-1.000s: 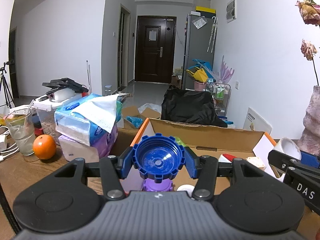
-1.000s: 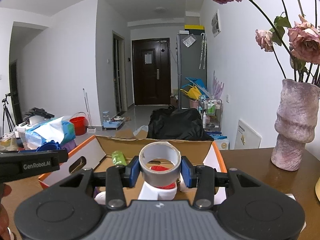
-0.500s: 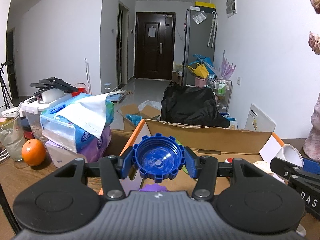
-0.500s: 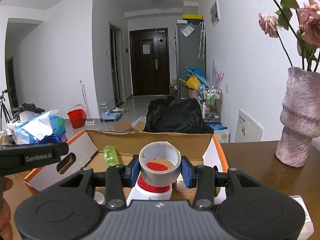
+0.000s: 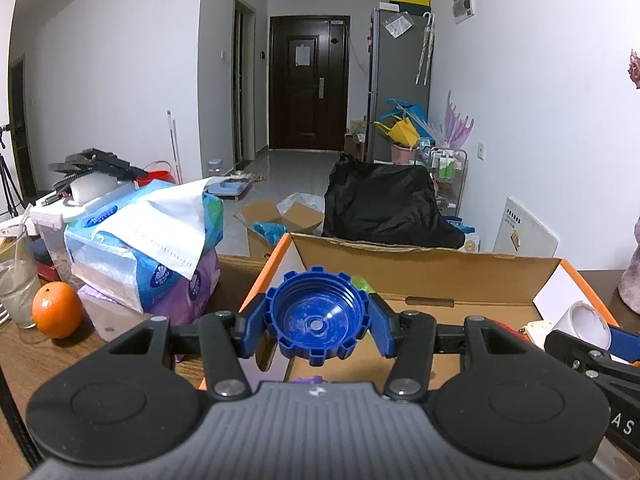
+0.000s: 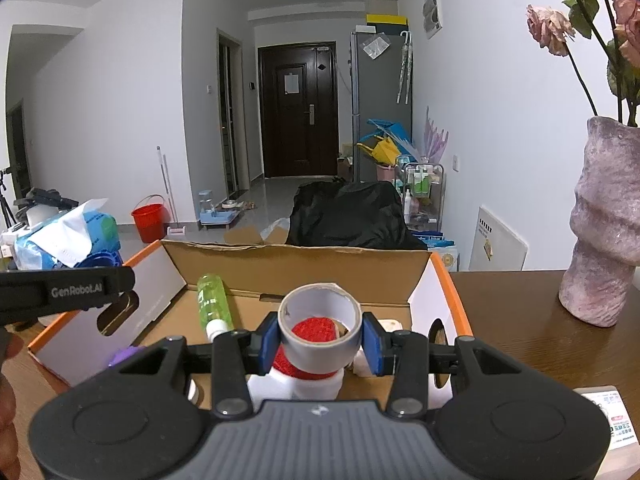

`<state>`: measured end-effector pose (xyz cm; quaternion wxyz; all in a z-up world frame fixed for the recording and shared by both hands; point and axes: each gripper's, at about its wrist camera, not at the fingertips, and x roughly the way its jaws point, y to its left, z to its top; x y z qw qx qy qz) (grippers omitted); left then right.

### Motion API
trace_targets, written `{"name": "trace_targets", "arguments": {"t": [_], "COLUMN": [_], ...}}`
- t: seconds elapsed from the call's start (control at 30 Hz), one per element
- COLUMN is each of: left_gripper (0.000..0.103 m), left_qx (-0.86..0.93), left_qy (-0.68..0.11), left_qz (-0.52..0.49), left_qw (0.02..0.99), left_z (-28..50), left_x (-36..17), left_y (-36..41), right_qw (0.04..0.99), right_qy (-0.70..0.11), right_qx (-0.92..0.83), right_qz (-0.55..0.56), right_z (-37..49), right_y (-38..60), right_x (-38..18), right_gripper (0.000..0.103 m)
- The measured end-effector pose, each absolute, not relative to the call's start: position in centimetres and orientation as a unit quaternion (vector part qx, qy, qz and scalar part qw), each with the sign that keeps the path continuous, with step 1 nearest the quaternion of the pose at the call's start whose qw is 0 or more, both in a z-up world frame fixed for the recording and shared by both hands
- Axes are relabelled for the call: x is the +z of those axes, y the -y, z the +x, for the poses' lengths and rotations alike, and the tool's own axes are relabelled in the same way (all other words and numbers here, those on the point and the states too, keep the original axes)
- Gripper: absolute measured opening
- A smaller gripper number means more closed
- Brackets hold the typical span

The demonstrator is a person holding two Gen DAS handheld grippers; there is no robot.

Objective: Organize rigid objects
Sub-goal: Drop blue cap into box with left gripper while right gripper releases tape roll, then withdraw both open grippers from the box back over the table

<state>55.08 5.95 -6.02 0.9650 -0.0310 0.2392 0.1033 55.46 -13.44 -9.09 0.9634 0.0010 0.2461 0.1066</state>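
Left wrist: tool with cap now nearer box.

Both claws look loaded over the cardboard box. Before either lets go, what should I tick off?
1. Left claw shut on the blue cap: ok.
2. Right claw shut on the tape roll: ok.
3. Cardboard box open at the top: ok.
4. Bare box floor below the blue cap: ok.
5. Landing spot under the tape roll free: not ok, a red-capped white container sits there.
6. Claws apart from each other: ok.
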Motion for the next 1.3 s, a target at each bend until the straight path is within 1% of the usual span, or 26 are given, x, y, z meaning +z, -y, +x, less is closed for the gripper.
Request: {"name": "trace_targets", "arguments": {"t": [0.27, 0.33, 0.37, 0.4, 0.43, 0.47, 0.5, 0.57, 0.6, 0.67, 1.3], "left_gripper": [0.054, 0.056, 0.063, 0.071, 0.090, 0.102, 0.103, 0.103, 0.103, 0.103, 0.103], "left_qx": [0.092, 0.086, 0.083, 0.083, 0.086, 0.094, 0.103, 0.112, 0.113, 0.113, 0.121], "left_qy": [-0.241, -0.246, -0.248, -0.250, -0.250, -0.246, -0.241, -0.240, -0.241, -0.246, -0.245], "left_qz": [-0.023, -0.026, -0.027, -0.028, -0.029, -0.029, -0.027, -0.024, -0.027, -0.032, -0.036], "left_qw": [0.966, 0.965, 0.965, 0.964, 0.964, 0.964, 0.965, 0.964, 0.963, 0.962, 0.961], "left_z": [54.92, 54.88, 54.94, 54.95, 54.94, 54.82, 54.69, 54.63, 54.66, 54.78, 54.43], "left_x": [-6.13, -6.11, -6.15, -6.19, -6.23, -6.22, -6.17, -6.06, -6.08, -6.11, -5.74], "left_y": [-5.69, -5.71, -5.77, -5.79, -5.81, -5.76, -5.74, -5.77, -5.84, -6.03, -6.09], "right_qw": [0.962, 0.961, 0.961, 0.961, 0.961, 0.962, 0.963, 0.965, 0.965, 0.966, 0.967], "right_qy": [-0.250, -0.252, -0.254, -0.255, -0.258, -0.257, -0.253, -0.249, -0.248, -0.246, -0.242], "right_qx": [0.112, 0.112, 0.110, 0.106, 0.100, 0.095, 0.090, 0.084, 0.083, 0.082, 0.078], "right_qz": [0.003, 0.004, 0.006, 0.008, 0.010, 0.013, 0.016, 0.020, 0.022, 0.023, 0.017], "right_z": [55.47, 55.55, 55.62, 55.70, 55.79, 55.80, 55.78, 55.70, 55.67, 55.59, 55.14], "right_y": [13.54, 13.49, 13.59, 13.62, 13.72, 13.82, 13.97, 14.17, 14.25, 14.25, 13.92], "right_x": [-9.10, -9.02, -9.02, -9.00, -9.00, -8.99, -8.92, -8.80, -8.75, -8.75, -8.55], "right_gripper": [0.042, 0.042, 0.043, 0.051, 0.059, 0.073, 0.084, 0.090, 0.095, 0.099, 0.102]}}
